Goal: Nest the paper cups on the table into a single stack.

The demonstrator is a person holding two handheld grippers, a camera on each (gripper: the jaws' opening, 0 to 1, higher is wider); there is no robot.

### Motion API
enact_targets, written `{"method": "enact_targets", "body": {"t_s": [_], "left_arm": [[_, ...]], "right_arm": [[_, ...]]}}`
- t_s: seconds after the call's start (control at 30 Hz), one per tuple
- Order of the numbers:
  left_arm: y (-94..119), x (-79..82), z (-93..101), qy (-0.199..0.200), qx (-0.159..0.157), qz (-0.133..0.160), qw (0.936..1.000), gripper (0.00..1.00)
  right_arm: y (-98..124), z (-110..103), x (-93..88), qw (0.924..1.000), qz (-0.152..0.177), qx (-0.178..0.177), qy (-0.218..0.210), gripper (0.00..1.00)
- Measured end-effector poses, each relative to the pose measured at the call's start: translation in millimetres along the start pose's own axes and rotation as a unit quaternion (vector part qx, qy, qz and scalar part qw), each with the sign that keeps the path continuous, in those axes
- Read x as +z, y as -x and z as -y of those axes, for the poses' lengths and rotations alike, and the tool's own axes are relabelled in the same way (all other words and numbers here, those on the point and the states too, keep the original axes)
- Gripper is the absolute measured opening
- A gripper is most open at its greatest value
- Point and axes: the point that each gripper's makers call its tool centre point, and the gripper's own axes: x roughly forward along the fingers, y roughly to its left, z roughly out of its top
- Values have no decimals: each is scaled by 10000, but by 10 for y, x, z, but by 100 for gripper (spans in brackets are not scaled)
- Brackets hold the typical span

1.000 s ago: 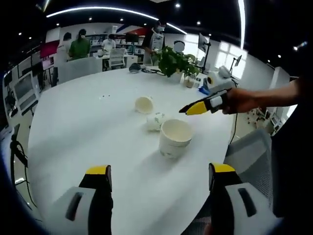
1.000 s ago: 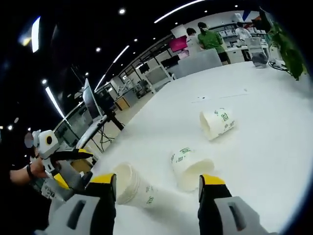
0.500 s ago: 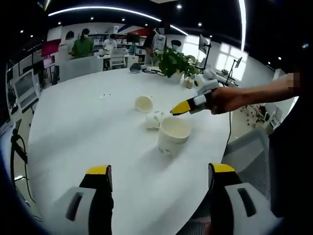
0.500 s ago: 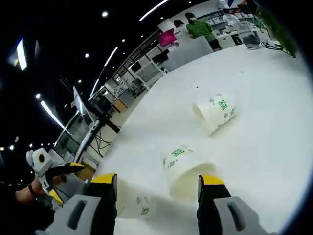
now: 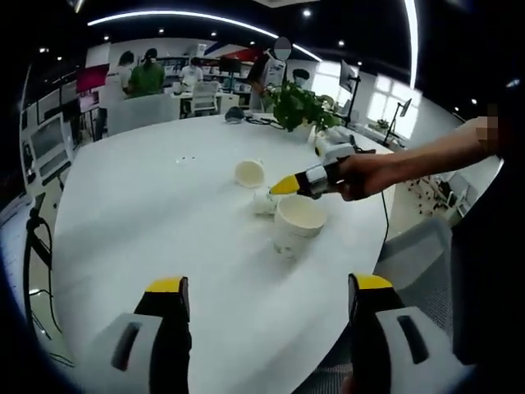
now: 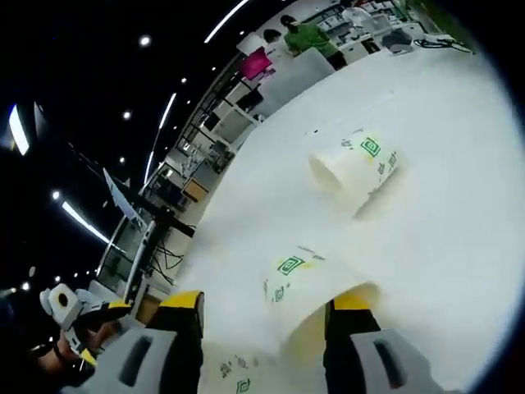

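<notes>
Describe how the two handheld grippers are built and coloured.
Both match: the left gripper and the right gripper each have two grey fingers with dark slots and yellow tips. The right gripper's tapered yellow tip also shows from the left gripper view.

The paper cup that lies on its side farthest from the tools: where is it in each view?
Left gripper view: the far paper cup lies a little above the middle, beyond the two nearer cups.
Right gripper view: the far paper cup lies to the upper right of the middle, its green logo showing.
Shared landmark: the person in a green top, standing past the table's far edge.
</notes>
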Motion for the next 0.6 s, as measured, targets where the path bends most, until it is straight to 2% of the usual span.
{"method": "enact_targets", "body": {"t_s": [0.13, 0.23, 0.43, 0.57, 0.6], "left_arm": [[14, -17, -15, 14, 23, 7, 10000, 77], [30, -22, -32, 53, 77, 31, 10000, 79], [38, -28, -46, 91, 112, 47, 9999, 78], [41, -34, -39, 118, 106, 53, 9999, 78], [39, -42, -36, 129, 88, 43, 9999, 78]], "right_arm": [[-67, 34, 29, 9999, 77, -25, -152, 54], [-108, 41, 65, 9994, 189, -38, -290, 47], [-162, 94, 66, 9988, 271, -130, -382, 22], [-158, 120, 117, 9968, 464, -32, -652, 2], [-143, 133, 119, 9967, 476, -43, -652, 0]]}}
